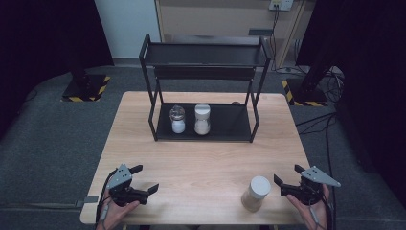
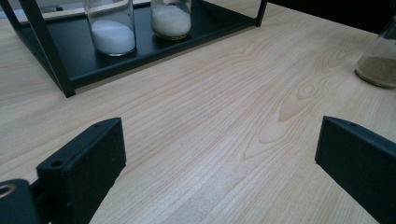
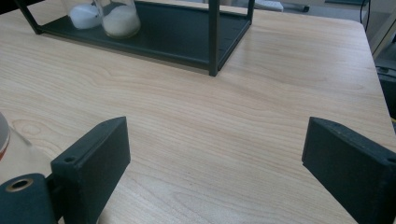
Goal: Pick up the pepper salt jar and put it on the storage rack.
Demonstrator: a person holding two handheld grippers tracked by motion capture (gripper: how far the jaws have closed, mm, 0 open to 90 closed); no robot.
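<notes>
A black two-tier metal rack [image 1: 204, 132] stands at the back of the wooden table [image 1: 201, 158]. On its lower shelf stand two jars of white powder: a clear-topped one [image 1: 177, 119] and a white-lidded one [image 1: 202, 119]. A third jar [image 1: 255, 193] with a white lid and tan powder stands near the front right. My left gripper [image 1: 145, 178] rests open at the front left, nothing between its jaws. My right gripper [image 1: 287, 175] is open just right of the tan jar, not touching it. The two shelf jars [image 2: 112, 28] [image 3: 120, 18] appear far off in both gripper views.
The rack's upper shelf [image 1: 206, 53] is bare, as is the right half of its lower shelf. The tan jar's base [image 2: 379, 65] shows at the right edge of the left gripper view. Dark floor and stands with striped bases [image 1: 86, 88] surround the table.
</notes>
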